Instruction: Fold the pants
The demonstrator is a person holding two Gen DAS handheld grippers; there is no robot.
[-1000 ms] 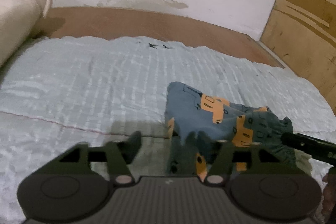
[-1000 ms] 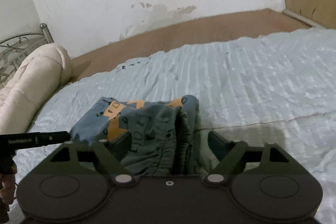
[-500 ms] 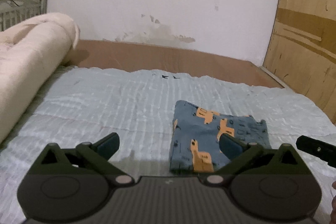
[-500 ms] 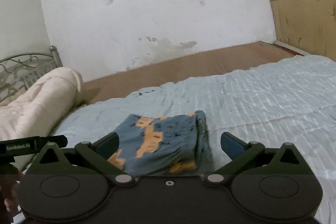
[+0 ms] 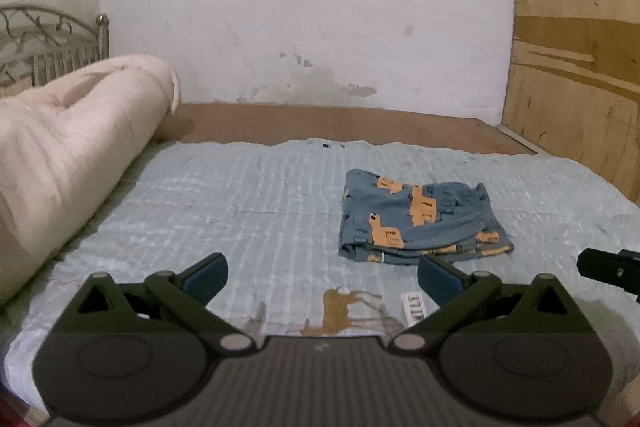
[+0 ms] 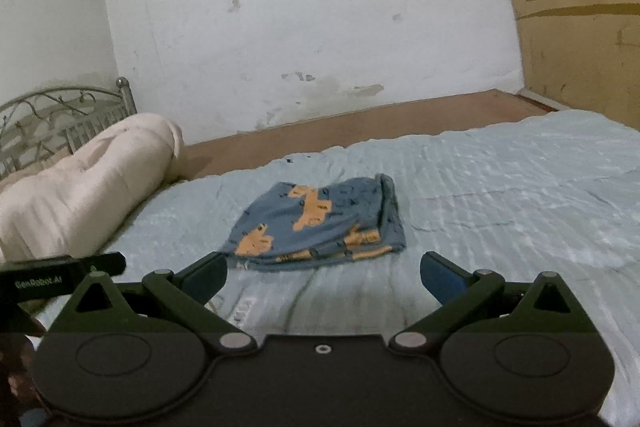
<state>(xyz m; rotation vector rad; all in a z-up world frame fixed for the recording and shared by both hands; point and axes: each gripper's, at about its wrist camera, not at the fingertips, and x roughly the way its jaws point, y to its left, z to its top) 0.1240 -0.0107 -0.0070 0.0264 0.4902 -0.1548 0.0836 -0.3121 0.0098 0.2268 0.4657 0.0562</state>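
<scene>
The blue pants point(image 5: 416, 219) with orange prints lie folded into a small flat packet on the pale blue bedspread point(image 5: 240, 203). In the right wrist view the same pants point(image 6: 320, 223) sit just beyond the fingers. My left gripper point(image 5: 322, 273) is open with nothing between its fingers, drawn back and left of the packet. My right gripper point(image 6: 323, 273) is open too and holds nothing, hovering short of the packet's near edge. Each gripper's tip shows at the edge of the other's view.
A rolled cream quilt point(image 5: 68, 155) lies along the left side by a metal headboard point(image 5: 44, 47). A white wall point(image 5: 312, 7) stands behind the bed and wooden panels point(image 5: 576, 75) on the right. A brown strip of bed board point(image 5: 320, 123) runs along the far edge.
Both grippers let go of the pants, opened wide and pulled back and up. The pants now lie folded on the bedspread, farther from both cameras.
</scene>
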